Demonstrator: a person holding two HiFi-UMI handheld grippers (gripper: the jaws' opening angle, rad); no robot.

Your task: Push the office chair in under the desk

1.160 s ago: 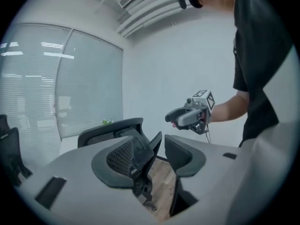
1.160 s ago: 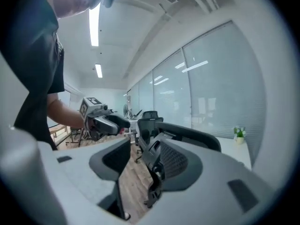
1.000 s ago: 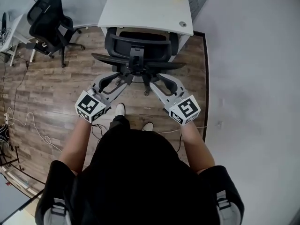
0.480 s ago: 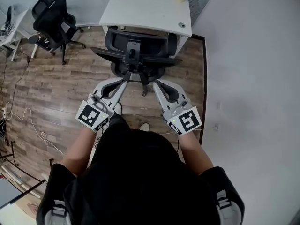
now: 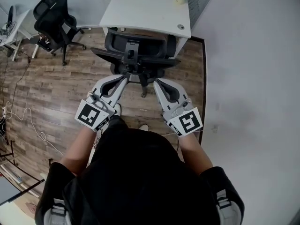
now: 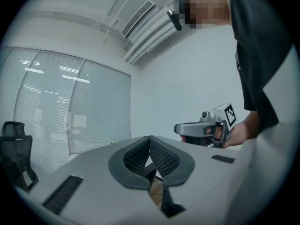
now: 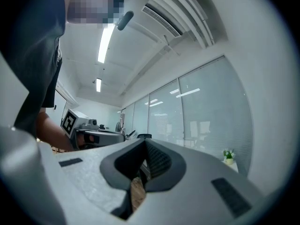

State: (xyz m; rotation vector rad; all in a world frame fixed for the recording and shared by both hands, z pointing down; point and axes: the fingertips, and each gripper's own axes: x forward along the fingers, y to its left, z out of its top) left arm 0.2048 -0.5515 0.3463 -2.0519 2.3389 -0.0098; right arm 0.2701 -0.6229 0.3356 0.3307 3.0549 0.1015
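Office chair (image 5: 136,50) sits at the near edge of one tabletop (image 5: 145,8), a second chair (image 5: 51,15) far left; I hold left gripper (image 5: 123,78) and right gripper (image 5: 156,82) clenched, empty.

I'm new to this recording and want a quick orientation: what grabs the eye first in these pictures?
A black office chair stands mid-frame in the head view, right at the near edge of the white desk. Just behind it, the left gripper and right gripper point toward the chair, both with jaws shut on nothing. A second black chair sits on the wood floor at upper left.
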